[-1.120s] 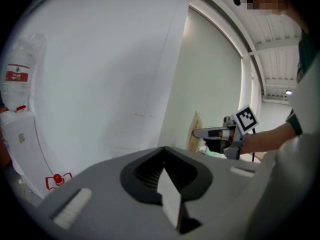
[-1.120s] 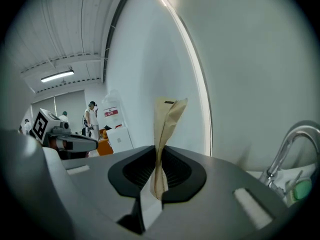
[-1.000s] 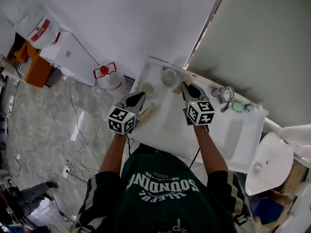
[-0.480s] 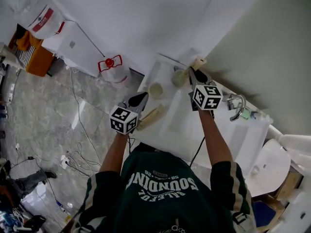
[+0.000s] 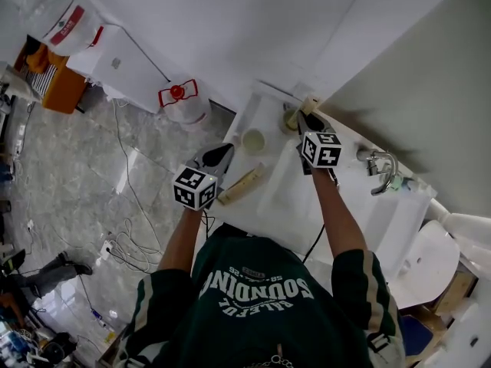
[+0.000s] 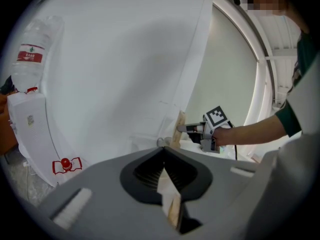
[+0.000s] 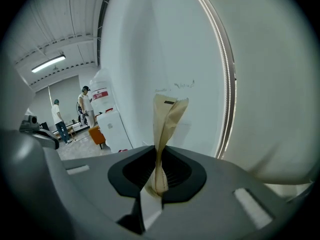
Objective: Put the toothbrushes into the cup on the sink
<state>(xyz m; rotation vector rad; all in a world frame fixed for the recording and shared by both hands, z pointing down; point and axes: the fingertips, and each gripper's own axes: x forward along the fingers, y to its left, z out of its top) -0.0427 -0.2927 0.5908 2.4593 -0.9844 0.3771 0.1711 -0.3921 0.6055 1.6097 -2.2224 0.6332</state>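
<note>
Looking down over the counter (image 5: 280,194), I have little slack at the back: the wall (image 5: 253,44) runs right along its far edge, and its left edge drops straight to the floor (image 5: 92,175). The faucet (image 5: 381,167) stands well off to the right of both hands. One cup (image 5: 253,140) sits open near the back-left corner, between the two grippers. A second cup (image 5: 288,118) is half hidden by the right gripper (image 5: 303,119), whose fingers are clamped on a wrapped toothbrush (image 7: 164,129) that sticks out past them toward the wall. The left gripper (image 6: 165,156) has its fingers pinched tight on a second wrapped toothbrush (image 6: 167,189), held near the counter's left edge.
</note>
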